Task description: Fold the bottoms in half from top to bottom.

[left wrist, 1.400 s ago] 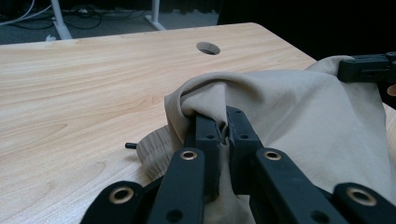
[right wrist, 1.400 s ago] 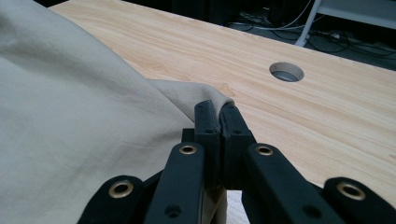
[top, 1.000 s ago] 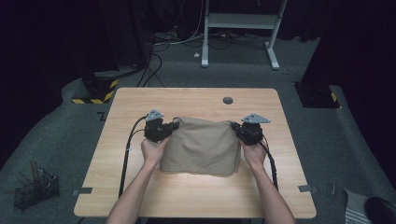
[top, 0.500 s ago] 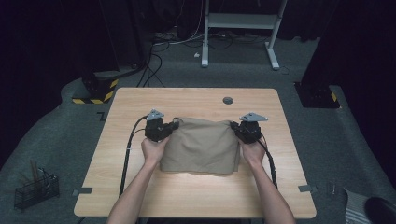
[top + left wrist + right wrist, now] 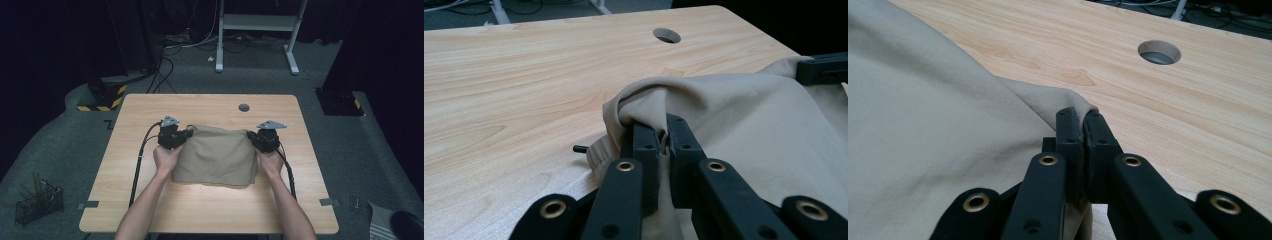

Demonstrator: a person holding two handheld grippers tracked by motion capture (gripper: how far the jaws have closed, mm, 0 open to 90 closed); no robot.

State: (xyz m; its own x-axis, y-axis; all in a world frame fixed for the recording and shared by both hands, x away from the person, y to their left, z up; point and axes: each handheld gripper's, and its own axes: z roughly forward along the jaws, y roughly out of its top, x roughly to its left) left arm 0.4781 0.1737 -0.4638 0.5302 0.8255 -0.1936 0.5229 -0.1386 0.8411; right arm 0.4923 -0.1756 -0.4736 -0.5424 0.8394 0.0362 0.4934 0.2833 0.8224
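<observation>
beige cloth [image 5: 215, 155] stretched between left tool [image 5: 186, 135] and right tool [image 5: 251, 139], seemingly pinched.

Black left gripper [image 5: 189, 133] and right gripper [image 5: 251, 138] — brass-ringed holes, grey plates, black cables.

Light wood-grain table [image 5: 150, 107], rectangular, rounded corners, round cable grommet hole [image 5: 244, 107] near the far edge, right of centre. Floor is grey carpet [image 5: 65, 150]; surroundings go nearly black, light falls mostly on the tabletop. Beyond the table: white metal desk frame [image 5: 257, 22] with two legs and feet, loose cables [image 5: 167, 55] on the floor beside it. Yellow-black hazard-striped base [image 5: 100, 102] at the far left corner of the table, another dark base with a yellow mark [image 5: 342, 102] at the far right. Black wire-mesh basket [image 5: 37, 202] on the floor, near left. Grey tape strips [image 5: 87, 205] on the floor at the table's near corners.
</observation>
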